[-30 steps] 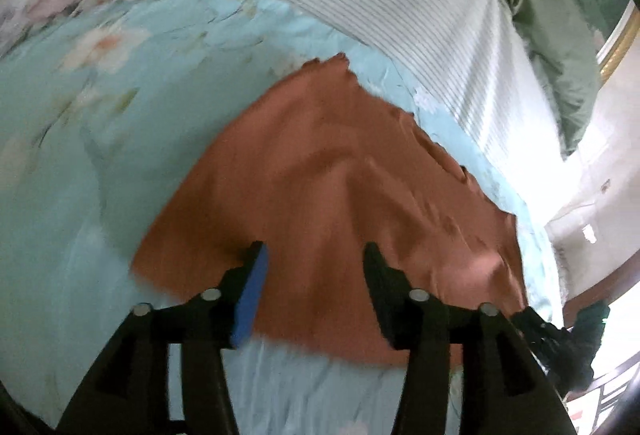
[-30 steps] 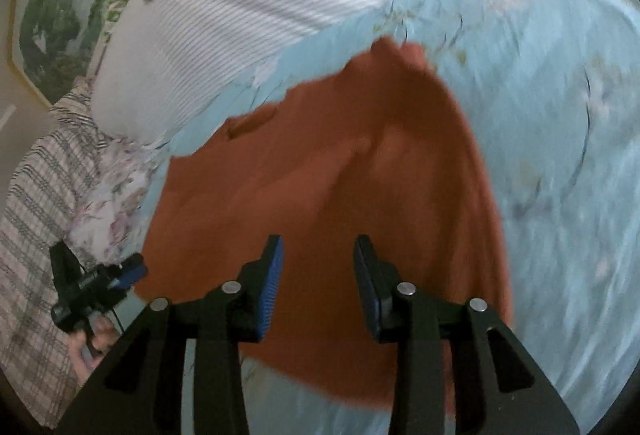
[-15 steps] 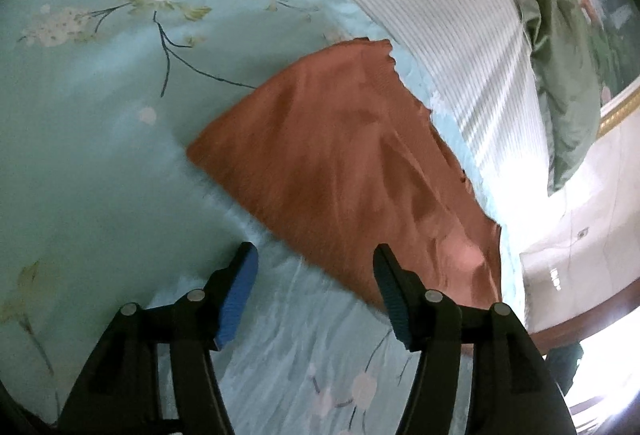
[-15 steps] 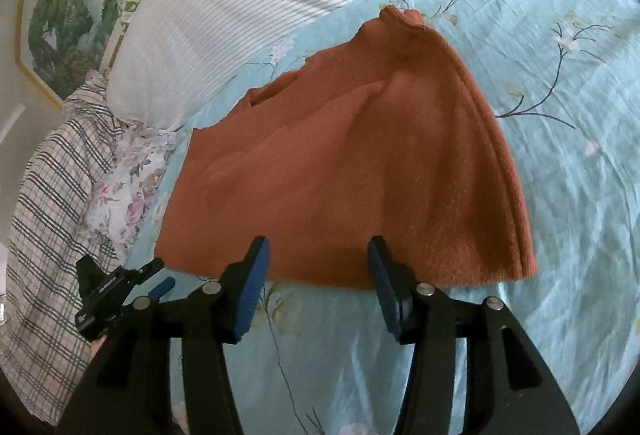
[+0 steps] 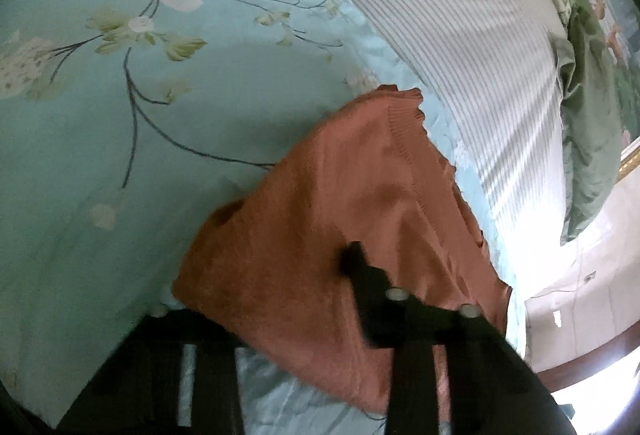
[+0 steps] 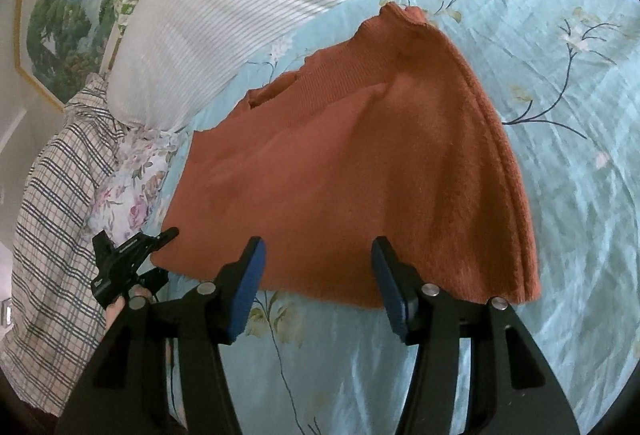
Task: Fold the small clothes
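A rust-orange knit garment [image 6: 360,163] lies folded on the light blue floral bedspread [image 6: 568,83]. In the left wrist view the garment [image 5: 360,203] drapes over my left gripper [image 5: 280,275]: its left corner covers the left finger, and the right finger [image 5: 360,267] shows on top of the cloth. In the right wrist view the left gripper [image 6: 128,259] sits at the garment's near left corner. My right gripper [image 6: 316,283] is open and empty, just in front of the garment's near edge.
A white striped pillow [image 6: 248,7] lies behind the garment. A plaid cloth [image 6: 52,195] and a floral cloth [image 6: 132,179] lie at the left. A green cloth [image 5: 588,139] and a framed picture [image 6: 64,15] are at the back.
My left gripper moved forward onto the garment's near left corner, and the cloth now lies over its left finger. My right gripper backed off from above the garment to its near edge.
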Motion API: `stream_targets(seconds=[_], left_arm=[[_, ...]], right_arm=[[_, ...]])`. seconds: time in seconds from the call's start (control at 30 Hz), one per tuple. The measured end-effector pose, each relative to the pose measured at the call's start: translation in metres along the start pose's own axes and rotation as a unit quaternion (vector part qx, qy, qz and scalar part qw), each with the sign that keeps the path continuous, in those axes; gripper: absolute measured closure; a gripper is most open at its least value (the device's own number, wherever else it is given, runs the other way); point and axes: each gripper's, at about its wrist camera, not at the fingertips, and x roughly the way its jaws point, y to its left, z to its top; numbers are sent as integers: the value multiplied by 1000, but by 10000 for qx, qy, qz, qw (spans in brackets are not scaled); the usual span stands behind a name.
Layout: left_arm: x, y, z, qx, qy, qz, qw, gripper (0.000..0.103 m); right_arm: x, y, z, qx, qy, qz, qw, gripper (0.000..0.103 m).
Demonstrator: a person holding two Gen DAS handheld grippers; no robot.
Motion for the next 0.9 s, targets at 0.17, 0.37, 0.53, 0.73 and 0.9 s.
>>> stream_targets(seconds=[0.17, 0.37, 0.53, 0.73, 0.9], left_arm=[[-11, -33, -3, 658, -245, 73, 9975, 93], [-21, -115, -31, 1979, -317, -139, 9796, 94], [-4, -180, -94, 3344, -241, 107, 9421, 94], [30, -207, -168, 4618, -380, 863, 8819, 94], [20, -207, -174, 4767, -545, 855, 8732, 94]], right_arm=[[1, 4, 7, -37, -39, 132, 9999, 47], [-4, -1, 24, 5, -101, 420, 9991, 47], [0, -9, 46, 194, 12, 715, 9973, 47], [41, 14, 69, 156, 648, 1008, 9927, 42], [95, 46, 82, 54, 1162, 1304, 9846, 35]])
